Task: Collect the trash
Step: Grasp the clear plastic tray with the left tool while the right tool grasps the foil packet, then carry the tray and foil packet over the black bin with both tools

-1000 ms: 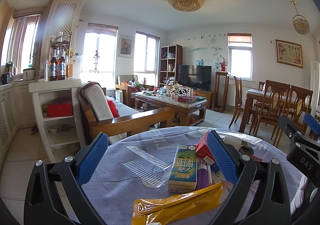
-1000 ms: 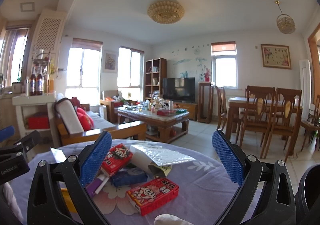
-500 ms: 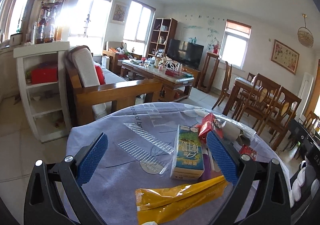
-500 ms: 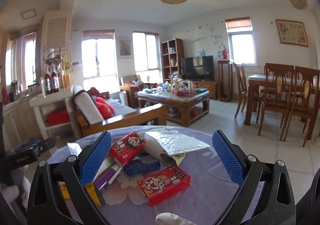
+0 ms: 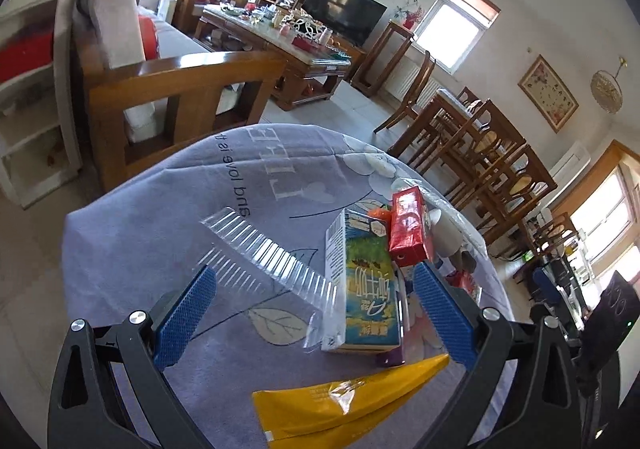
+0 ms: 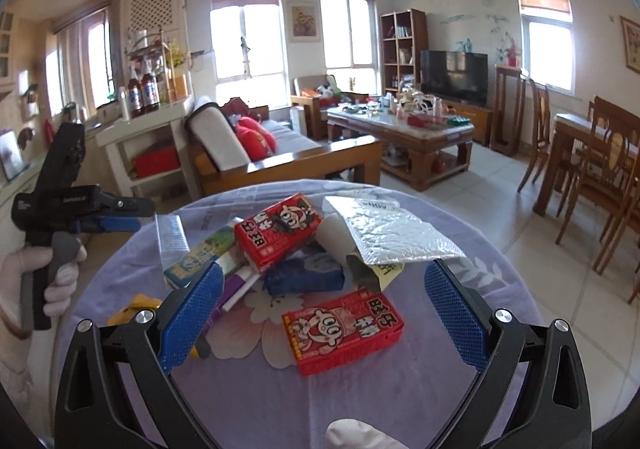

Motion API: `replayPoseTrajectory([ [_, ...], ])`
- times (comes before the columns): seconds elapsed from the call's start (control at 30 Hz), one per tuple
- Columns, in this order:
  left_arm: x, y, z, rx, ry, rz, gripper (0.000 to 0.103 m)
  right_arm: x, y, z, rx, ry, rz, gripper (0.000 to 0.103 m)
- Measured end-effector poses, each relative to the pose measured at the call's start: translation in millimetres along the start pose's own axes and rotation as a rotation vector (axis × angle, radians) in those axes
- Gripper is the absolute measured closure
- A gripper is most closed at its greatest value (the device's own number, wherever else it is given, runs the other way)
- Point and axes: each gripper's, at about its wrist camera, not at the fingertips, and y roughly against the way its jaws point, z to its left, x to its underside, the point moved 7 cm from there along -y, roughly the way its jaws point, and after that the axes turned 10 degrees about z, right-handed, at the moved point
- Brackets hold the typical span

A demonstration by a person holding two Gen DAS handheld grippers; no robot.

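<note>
Where the trash lies, heaped on a round bench (image 6: 460,361) under a lilac cloth: red carton (image 6: 342,330) nearest the right wrist camera, flat on the cloth, apart from the pile behind it. Second red carton (image 6: 277,231) propped higher, tilted, resting on a blue pack (image 6: 306,276) and a purple-and-white tube (image 6: 240,287). Silver bubble mailer (image 6: 394,235) spread to the right of that, partly over a white cup (image 6: 334,237) lying on its side. Green-and-blue carton (image 5: 364,285) on its side at the left edge of the pile, with a clear ribbed plastic tray (image 5: 264,255) touching its left face. Yellow wrapper (image 5: 344,403) flat at the near rim, just in front of the green-and-blue carton. Left gripper (image 5: 312,313) held above the cloth, jaws spread wide, empty, with the plastic tray and green-and-blue carton framed between the blue pads (image 5: 185,315). Right gripper (image 6: 324,319) likewise wide apart and empty, straddling the near red carton without touching it. Seen from the right wrist, left gripper off to the left of the bench, gripped by a light-gloved hand (image 6: 56,281). Beyond the bench: wooden sofa (image 6: 280,153) with red cushions, cluttered coffee table (image 6: 404,129), dark TV (image 6: 454,77), dining chairs (image 6: 600,165) at the right.
</note>
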Motion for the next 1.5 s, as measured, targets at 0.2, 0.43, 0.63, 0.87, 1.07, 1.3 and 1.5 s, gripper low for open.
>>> replayPoseTrajectory([
  [0.2,-3.2,-26.9,-2.5,0.063,0.101,0.05,0.006,5.1,-14.7,-11.9,-0.036,-0.016,0.039,0.016],
  [0.43,-3.4,-43.1,9.9,0.146,0.211,0.06,0.015,-4.5,-27.4,-36.0,-0.041,-0.077,0.063,0.017],
  [0.63,1.1,-63.9,16.7,0.244,0.266,0.09,0.06,-6.9,-58.1,-84.9,-0.183,-0.365,0.164,0.038],
  [0.87,-3.6,-63.7,21.1,0.337,0.287,0.038,0.094,-3.6,-82.1,-128.0,-0.386,-0.693,0.197,0.041],
  [1.07,-3.7,-65.3,14.7,0.37,0.241,0.018,0.1,-0.6,-99.7,-143.9,-0.486,-0.826,0.195,0.078],
  [1.3,-4.4,-53.4,8.9,0.396,0.204,-0.034,0.1,-0.3,-87.0,-141.0,-0.525,-0.831,0.128,0.096],
  [1.5,-5.1,-24.6,-5.4,0.374,0.131,-0.111,0.1,-14.0,-38.6,-133.0,-0.47,-0.755,0.034,0.096],
])
